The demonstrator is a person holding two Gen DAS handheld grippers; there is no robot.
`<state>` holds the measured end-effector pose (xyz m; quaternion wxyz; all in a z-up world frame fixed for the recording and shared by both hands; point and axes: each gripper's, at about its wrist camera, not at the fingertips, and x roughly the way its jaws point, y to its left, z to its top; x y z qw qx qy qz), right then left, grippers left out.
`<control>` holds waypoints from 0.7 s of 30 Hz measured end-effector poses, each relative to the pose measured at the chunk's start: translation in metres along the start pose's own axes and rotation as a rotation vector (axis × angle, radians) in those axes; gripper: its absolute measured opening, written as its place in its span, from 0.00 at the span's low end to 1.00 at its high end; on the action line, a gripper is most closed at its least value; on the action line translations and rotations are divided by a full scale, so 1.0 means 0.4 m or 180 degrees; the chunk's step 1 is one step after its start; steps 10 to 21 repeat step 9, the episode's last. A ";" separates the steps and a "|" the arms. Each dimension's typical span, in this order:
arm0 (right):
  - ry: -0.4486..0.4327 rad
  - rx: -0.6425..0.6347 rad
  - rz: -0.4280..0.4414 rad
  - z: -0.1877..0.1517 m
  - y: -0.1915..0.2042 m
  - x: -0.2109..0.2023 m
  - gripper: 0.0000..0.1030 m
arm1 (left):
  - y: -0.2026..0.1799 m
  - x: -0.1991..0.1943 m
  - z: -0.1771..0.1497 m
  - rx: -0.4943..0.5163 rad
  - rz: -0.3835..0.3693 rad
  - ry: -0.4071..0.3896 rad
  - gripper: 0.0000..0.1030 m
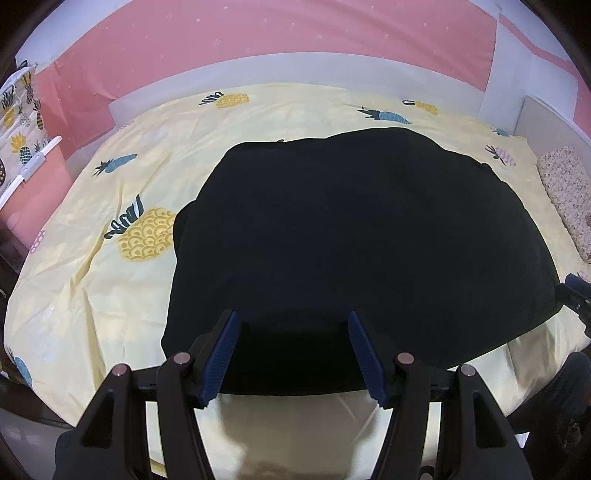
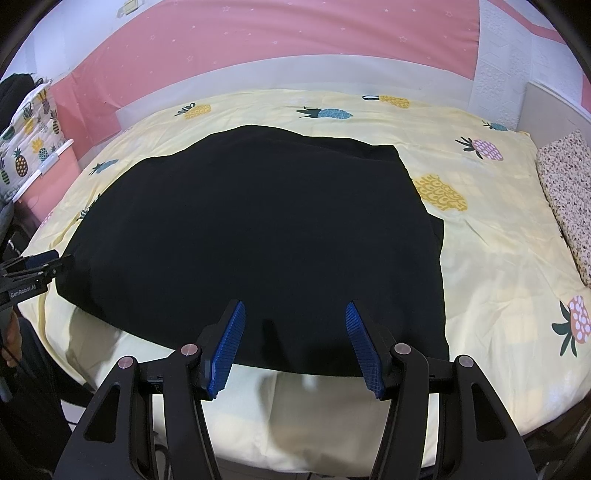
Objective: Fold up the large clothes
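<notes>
A large black garment (image 1: pixel 354 243) lies spread flat on the yellow pineapple-print bed sheet (image 1: pixel 110 280); it also shows in the right wrist view (image 2: pixel 258 236). My left gripper (image 1: pixel 293 332) is open and empty, held over the garment's near hem toward its left side. My right gripper (image 2: pixel 295 328) is open and empty, over the near hem toward its right side. Each gripper shows at the edge of the other's view: the right one (image 1: pixel 576 299) and the left one (image 2: pixel 33 273).
A pink wall (image 1: pixel 258 33) runs behind the bed. A speckled pillow (image 2: pixel 565 199) lies along the right edge by a headboard. A pineapple-print cloth on a rail (image 2: pixel 26 129) stands at the far left. The bed's near edge (image 2: pixel 332 417) is just below the grippers.
</notes>
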<state>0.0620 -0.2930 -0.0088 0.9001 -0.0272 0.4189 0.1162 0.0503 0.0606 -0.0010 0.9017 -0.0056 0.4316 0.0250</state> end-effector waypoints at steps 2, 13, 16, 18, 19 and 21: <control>0.0005 0.0002 0.0005 -0.001 -0.003 0.000 0.56 | 0.001 0.001 -0.002 -0.0018 -0.0021 0.0004 0.62; 0.0002 -0.0002 0.0010 -0.001 -0.008 -0.002 0.56 | -0.002 0.000 -0.006 0.0010 -0.0012 0.0010 0.62; 0.0002 -0.0002 0.0010 -0.001 -0.008 -0.002 0.56 | -0.002 0.000 -0.006 0.0010 -0.0012 0.0010 0.62; 0.0002 -0.0002 0.0010 -0.001 -0.008 -0.002 0.56 | -0.002 0.000 -0.006 0.0010 -0.0012 0.0010 0.62; 0.0002 -0.0002 0.0010 -0.001 -0.008 -0.002 0.56 | -0.002 0.000 -0.006 0.0010 -0.0012 0.0010 0.62; 0.0002 -0.0002 0.0010 -0.001 -0.008 -0.002 0.56 | -0.002 0.000 -0.006 0.0010 -0.0012 0.0010 0.62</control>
